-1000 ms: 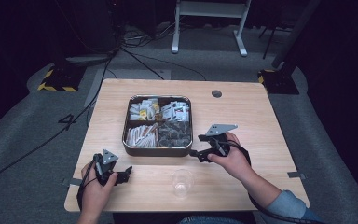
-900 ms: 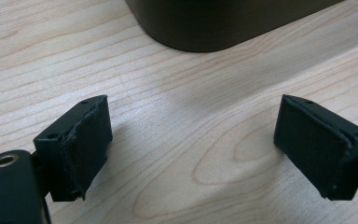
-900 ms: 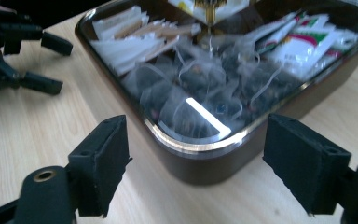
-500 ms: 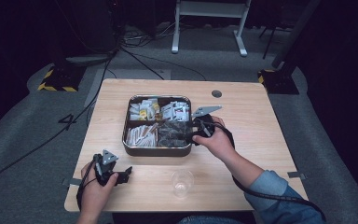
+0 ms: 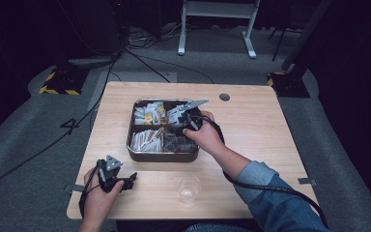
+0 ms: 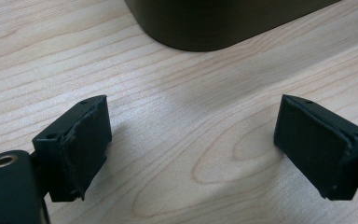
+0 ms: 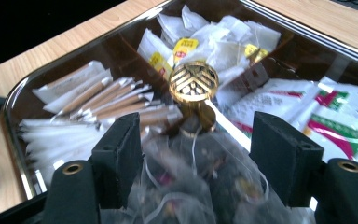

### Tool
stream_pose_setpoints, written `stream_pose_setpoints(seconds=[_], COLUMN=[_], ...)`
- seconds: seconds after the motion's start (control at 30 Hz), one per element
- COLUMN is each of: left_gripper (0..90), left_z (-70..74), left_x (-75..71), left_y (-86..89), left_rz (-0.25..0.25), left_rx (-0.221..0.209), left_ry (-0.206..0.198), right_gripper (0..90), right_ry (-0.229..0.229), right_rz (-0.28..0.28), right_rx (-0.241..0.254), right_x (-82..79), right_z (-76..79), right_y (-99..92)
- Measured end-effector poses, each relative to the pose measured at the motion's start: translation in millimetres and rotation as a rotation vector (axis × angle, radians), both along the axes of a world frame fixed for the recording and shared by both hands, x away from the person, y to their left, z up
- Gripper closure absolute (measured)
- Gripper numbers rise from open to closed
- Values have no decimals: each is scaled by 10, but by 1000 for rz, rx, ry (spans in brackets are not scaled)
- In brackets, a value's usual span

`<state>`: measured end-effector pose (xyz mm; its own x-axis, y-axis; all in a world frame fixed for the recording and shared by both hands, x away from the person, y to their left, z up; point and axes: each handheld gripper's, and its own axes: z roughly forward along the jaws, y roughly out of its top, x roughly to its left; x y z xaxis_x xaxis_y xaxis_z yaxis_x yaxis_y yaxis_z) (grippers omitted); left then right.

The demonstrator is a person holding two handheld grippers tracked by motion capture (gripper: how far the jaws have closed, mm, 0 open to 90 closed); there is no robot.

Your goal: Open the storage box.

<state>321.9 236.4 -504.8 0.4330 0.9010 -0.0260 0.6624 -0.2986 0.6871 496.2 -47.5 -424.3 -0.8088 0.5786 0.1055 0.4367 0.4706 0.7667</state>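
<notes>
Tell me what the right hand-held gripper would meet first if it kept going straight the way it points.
Probably the clear mesh tea bags lying between its open jaws in the tray; the right hand-held gripper has just been closing around them. Beyond stands the gold knob. Depth is hard to judge.

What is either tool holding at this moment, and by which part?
Nothing is gripped. The right tool straddles a clear tea bag in the tray, jaws just closing, not yet pressing. The left tool is open over bare table.
</notes>
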Motion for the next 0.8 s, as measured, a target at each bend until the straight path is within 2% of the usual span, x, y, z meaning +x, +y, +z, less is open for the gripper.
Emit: stream_pose_setpoints(seconds=[0.1, 0.2, 0.3, 0.33, 0.43, 0.57, 0.63, 0.7, 0.77, 0.8], left_gripper=[115, 115, 115, 115, 113, 112, 112, 112, 112, 112], left_z=[0, 0, 2, 1, 0, -1, 0, -1, -1, -1], left_x=[0, 1, 0, 1, 4, 5, 5, 5, 5, 5], left_y=[0, 1, 1, 2, 3, 3, 4, 3, 4, 3], left_rz=[0, -1, -2, -2, -5, -5, -5, -5, -5, -5], left_rx=[-1, 1, 1, 1, 1, 1, 2, 1, 2, 1], left_ry=[0, -2, 1, 0, -1, -2, -3, -2, -3, -2], right_gripper=[363, 394, 408, 437, 449, 461, 457, 451, 482, 526], right_ry=[-5, -38, -40, -16, -31, -38, -63, -72, -85, -88], right_rz=[12, 27, 35, 34, 19, 12, 12, 19, 18, 29], right_rx=[-4, -26, -35, -63, -89, -78, -101, -99, -92, -90], right_x=[38, 90, 118, 144, 186, 219, 241, 268, 254, 246], right_z=[-14, -37, -58, -79, -110, -129, -144, -169, -183, -182], right_y=[56, 171, 222, 261, 315, 354, 380, 396, 400, 401])
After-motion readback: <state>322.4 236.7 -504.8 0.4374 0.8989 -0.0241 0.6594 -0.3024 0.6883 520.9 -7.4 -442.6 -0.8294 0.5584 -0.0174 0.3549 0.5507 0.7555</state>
